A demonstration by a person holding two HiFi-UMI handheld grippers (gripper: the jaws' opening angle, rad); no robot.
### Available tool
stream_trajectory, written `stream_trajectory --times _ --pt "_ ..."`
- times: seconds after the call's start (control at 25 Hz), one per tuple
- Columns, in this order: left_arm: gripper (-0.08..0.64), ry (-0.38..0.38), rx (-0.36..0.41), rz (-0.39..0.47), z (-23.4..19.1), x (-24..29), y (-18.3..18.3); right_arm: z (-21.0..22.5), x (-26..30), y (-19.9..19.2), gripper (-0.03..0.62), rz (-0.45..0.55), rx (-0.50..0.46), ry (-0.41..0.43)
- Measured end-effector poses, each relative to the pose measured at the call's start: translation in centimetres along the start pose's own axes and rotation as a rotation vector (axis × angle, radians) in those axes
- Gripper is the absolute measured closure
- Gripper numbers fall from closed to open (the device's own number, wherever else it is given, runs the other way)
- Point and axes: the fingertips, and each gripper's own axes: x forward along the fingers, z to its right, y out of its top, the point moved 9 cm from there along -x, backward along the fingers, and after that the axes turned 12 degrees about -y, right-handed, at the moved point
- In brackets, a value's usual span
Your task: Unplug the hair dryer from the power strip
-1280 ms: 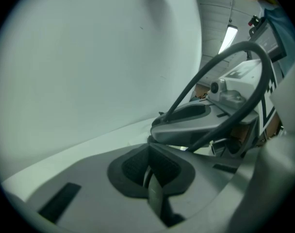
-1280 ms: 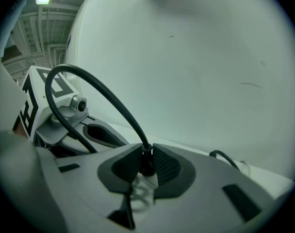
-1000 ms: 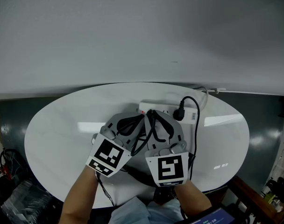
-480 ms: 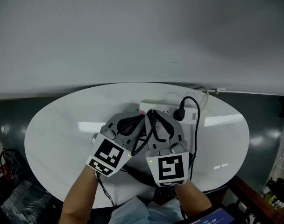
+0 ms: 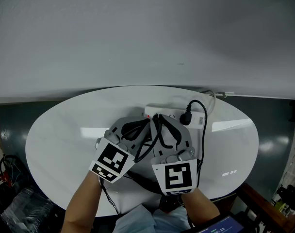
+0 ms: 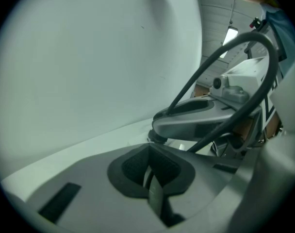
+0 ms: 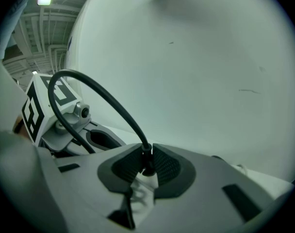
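A white power strip (image 5: 175,116) lies at the back of the white oval table (image 5: 60,130). One black plug (image 5: 186,118) sits in it, its cord arching up and running down the right side. My right gripper (image 5: 158,123) reaches the strip's left part and is shut on a second black plug (image 7: 147,165), whose cord (image 7: 96,96) loops up and left. White strip shows just below the pads. My left gripper (image 5: 139,125) sits close beside it, jaws shut (image 6: 149,177) with nothing seen between them. I cannot make out a hair dryer.
Black cables (image 5: 138,181) trail off the table's near edge under the person's forearms. A white wall (image 5: 147,33) rises right behind the table. Dark floor and clutter (image 5: 11,188) lie at the lower left.
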Motion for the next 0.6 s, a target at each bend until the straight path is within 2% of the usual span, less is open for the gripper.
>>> stream_trajectory --times 0.2,0.6 --pt "0.561 -0.003 0.0 0.0 -0.03 0.14 -0.06 -0.25 -0.45 0.66 0.534 0.005 -0.018 0.019" --pt "0.561 -0.009 0.008 0.002 -0.1 0.37 -0.22 -0.02 -0.59 0.61 0.534 0.015 -0.01 0.004"
